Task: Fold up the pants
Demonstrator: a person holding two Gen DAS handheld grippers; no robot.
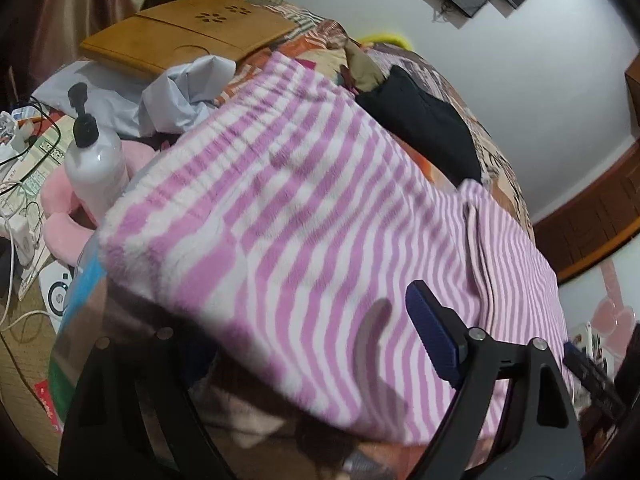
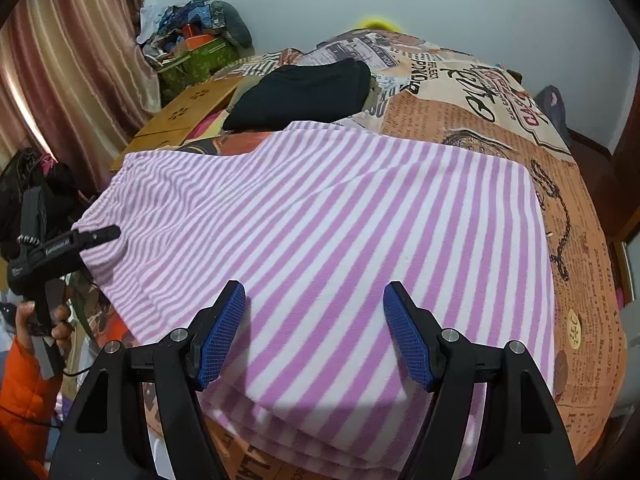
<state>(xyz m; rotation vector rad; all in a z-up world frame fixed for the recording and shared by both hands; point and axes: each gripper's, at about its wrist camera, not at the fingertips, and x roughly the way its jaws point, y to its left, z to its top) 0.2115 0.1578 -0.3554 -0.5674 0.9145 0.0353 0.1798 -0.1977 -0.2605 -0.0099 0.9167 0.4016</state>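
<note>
Striped pants [image 2: 320, 240], one pair; two tools above.

Bare newsprint-patterned bedspread [image 2: 500, 120] right of pink-and-white striped fleece pants [image 2: 320, 220]: open passage. Folded black garment [image 2: 304, 92] blocks far edge. White pump bottle [image 1: 94, 164], pink plush cushion [image 1: 60, 216], crumpled pale-blue cloth [image 1: 180, 96], wooden lap tray [image 1: 188, 32] crowd left side.
</note>
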